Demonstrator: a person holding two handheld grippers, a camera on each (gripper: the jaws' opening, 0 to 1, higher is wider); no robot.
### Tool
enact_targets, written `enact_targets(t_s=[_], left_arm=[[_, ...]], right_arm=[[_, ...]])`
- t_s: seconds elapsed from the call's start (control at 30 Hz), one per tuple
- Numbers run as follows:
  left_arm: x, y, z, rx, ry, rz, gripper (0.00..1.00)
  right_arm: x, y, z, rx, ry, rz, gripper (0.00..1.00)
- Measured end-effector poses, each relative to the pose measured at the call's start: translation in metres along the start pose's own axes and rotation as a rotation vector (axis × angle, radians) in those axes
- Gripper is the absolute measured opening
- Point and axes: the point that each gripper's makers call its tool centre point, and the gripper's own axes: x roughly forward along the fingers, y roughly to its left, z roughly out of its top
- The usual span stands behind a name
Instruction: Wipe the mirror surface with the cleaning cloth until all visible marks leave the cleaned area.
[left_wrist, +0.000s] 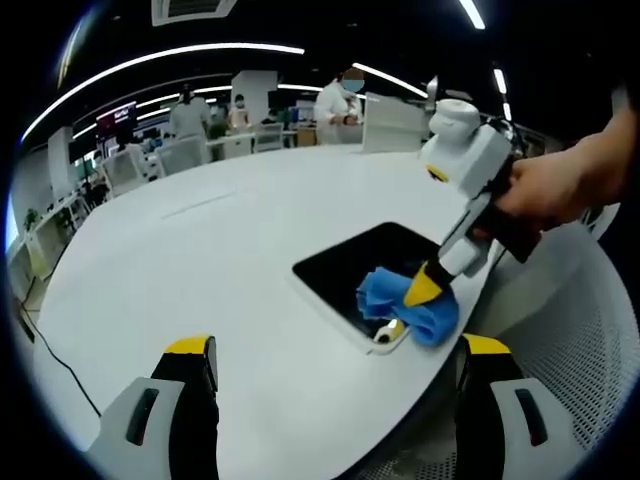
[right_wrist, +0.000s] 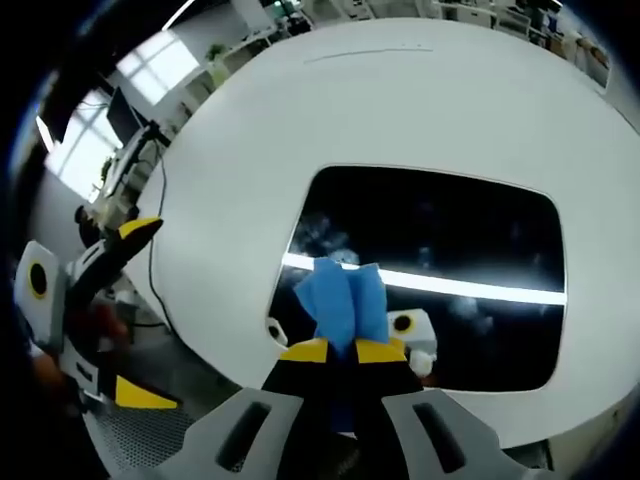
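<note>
Broadly, bare white table (left_wrist: 200, 260) spreads beyond the left gripper (left_wrist: 335, 365), its jaws wide apart and empty. Ahead, the mirror (right_wrist: 440, 240) hugs the table's near edge. The right gripper (right_wrist: 342, 350) pinches the blue cloth (right_wrist: 340, 300) against its glass.

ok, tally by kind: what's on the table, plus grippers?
Mirror: 1
Blue cleaning cloth: 1
Grippers: 2, the left gripper with jaws apart and the right gripper clamping the cloth
Total: 4
</note>
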Motion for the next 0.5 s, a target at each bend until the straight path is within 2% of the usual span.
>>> enact_targets(t_s=[0.17,0.5], left_arm=[[-0.0005,0.0004,0.0022,0.005,-0.01,0.005,1.0],[-0.0019,0.0037,0.0059,-0.007,-0.033,0.019,1.0]], right_arm=[[0.0004,0.0009,0.0002,-0.024,0.02,0.002,0.01],[-0.0013,-0.0027,-0.0004,-0.005,0.017,0.02,0.01]])
